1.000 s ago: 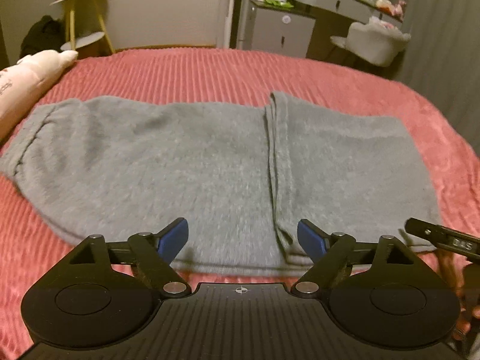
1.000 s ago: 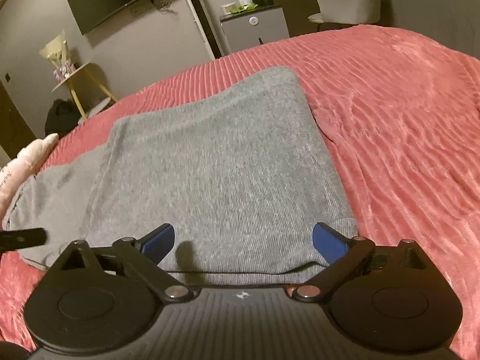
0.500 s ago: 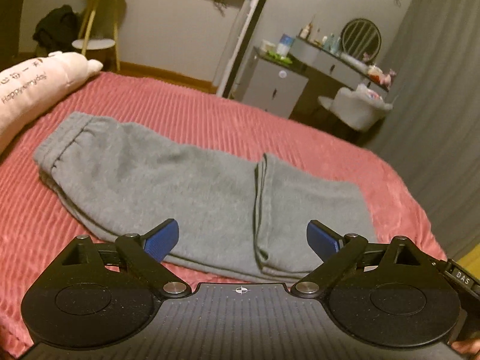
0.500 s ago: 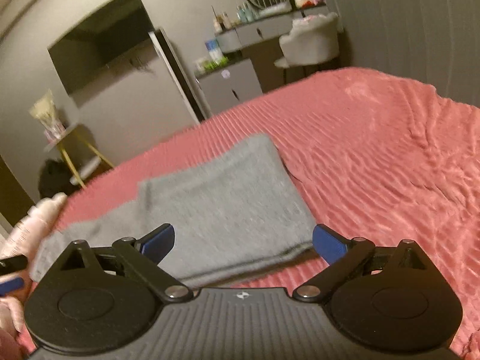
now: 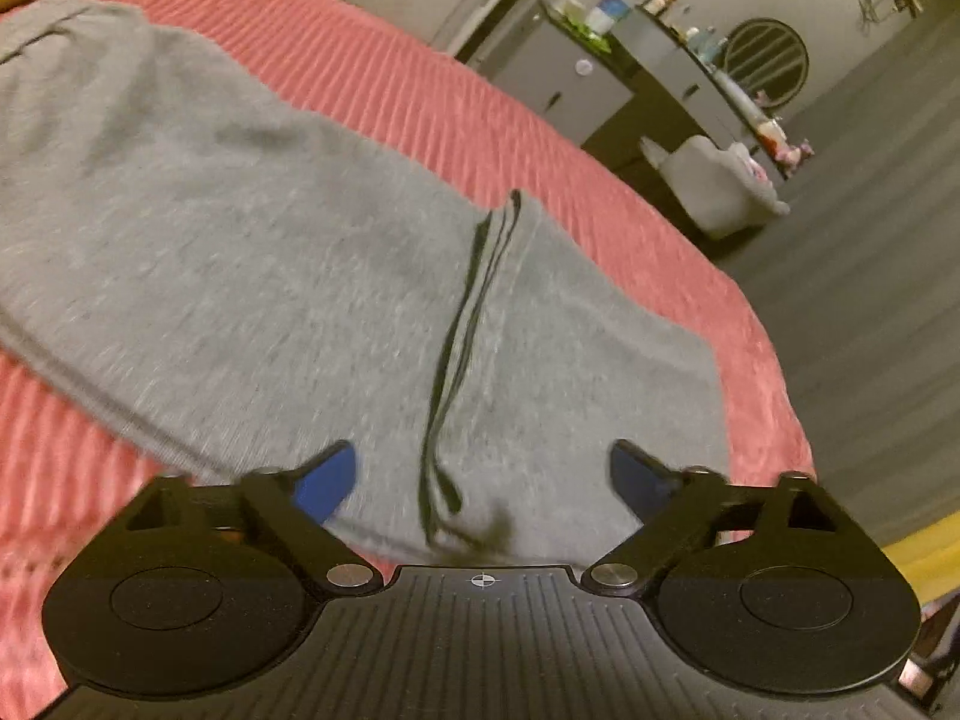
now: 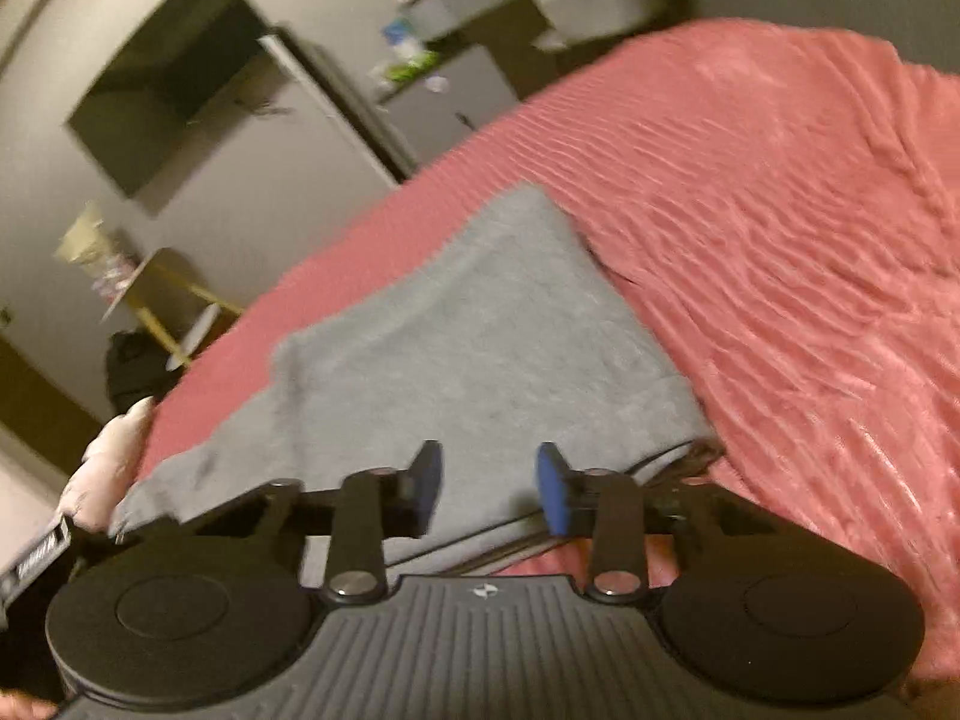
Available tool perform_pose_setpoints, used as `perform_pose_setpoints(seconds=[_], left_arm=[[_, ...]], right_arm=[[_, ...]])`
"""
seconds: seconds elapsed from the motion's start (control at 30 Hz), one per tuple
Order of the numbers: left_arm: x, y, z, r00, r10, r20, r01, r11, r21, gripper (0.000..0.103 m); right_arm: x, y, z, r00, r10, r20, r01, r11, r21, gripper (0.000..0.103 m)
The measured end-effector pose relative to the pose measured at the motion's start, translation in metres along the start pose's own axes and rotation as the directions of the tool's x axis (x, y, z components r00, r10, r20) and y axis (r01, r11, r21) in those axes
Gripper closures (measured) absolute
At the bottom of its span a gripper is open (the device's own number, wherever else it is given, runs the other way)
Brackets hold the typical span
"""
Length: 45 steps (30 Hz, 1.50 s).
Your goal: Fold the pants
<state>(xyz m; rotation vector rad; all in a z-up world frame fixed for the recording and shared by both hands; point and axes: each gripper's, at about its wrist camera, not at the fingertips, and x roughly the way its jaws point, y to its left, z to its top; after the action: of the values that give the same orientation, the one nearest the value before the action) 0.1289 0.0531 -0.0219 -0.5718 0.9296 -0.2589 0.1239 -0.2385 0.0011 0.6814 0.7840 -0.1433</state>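
Note:
Grey pants [image 5: 252,252] lie flat on the red bedspread [image 5: 420,96], the leg end folded over at a seam [image 5: 468,324]. My left gripper [image 5: 480,477] hovers low over the near edge at that seam. Its jaws are wide and closing, with cloth below them and neither pad pressing. In the right wrist view the folded end of the pants [image 6: 480,348] lies ahead. My right gripper [image 6: 489,489] sits over the near edge there. Its jaws are narrow and still closing; grey cloth shows in the gap, and no pinch is visible.
A pink pillow [image 6: 102,468] lies at the bed's left. Beyond the bed stand a grey cabinet [image 5: 558,90], a dressing table with a round mirror [image 5: 765,60], a white chair [image 5: 714,186], a yellow side table [image 6: 168,294] and a wall screen [image 6: 174,96].
Both grippers rose and pulled back from the pants, then came in again, each rolled to a tilt. The right jaws have gone from wide to narrow. The pants have not moved.

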Motion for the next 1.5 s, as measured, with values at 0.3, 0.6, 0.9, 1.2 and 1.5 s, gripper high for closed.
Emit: perform_pose_setpoints(seconds=[0.3, 0.6, 0.9, 1.2, 1.5], left_arm=[[0.085, 0.005, 0.028, 0.986, -0.058, -0.157, 0.056, 0.998, -0.017, 0.049], [0.096, -0.013, 0.034, 0.993, -0.032, -0.115, 0.032, 0.999, -0.010, 0.087], [0.064, -0.014, 0.021, 0.986, 0.164, -0.022, -0.153, 0.952, 0.264, 0.075], [0.047, -0.062, 0.034, 0.959, 0.176, 0.220, -0.251, 0.888, 0.386, 0.052], [0.121, -0.055, 0.030, 0.937, 0.323, 0.133, -0.349, 0.848, 0.398, 0.031]], right_arm=[[0.057, -0.039, -0.002, 0.997, 0.070, 0.030, -0.072, 0.996, 0.051, 0.070], [0.050, -0.021, 0.006, 0.987, 0.135, 0.084, -0.128, 0.988, -0.082, 0.062], [0.062, -0.022, 0.005, 0.997, 0.059, 0.050, -0.054, 0.993, -0.108, 0.059], [0.060, 0.010, 0.016, 0.981, 0.113, 0.155, -0.075, 0.970, -0.233, 0.075], [0.100, -0.006, 0.020, 0.993, 0.048, 0.105, -0.021, 0.971, -0.239, 0.086]])
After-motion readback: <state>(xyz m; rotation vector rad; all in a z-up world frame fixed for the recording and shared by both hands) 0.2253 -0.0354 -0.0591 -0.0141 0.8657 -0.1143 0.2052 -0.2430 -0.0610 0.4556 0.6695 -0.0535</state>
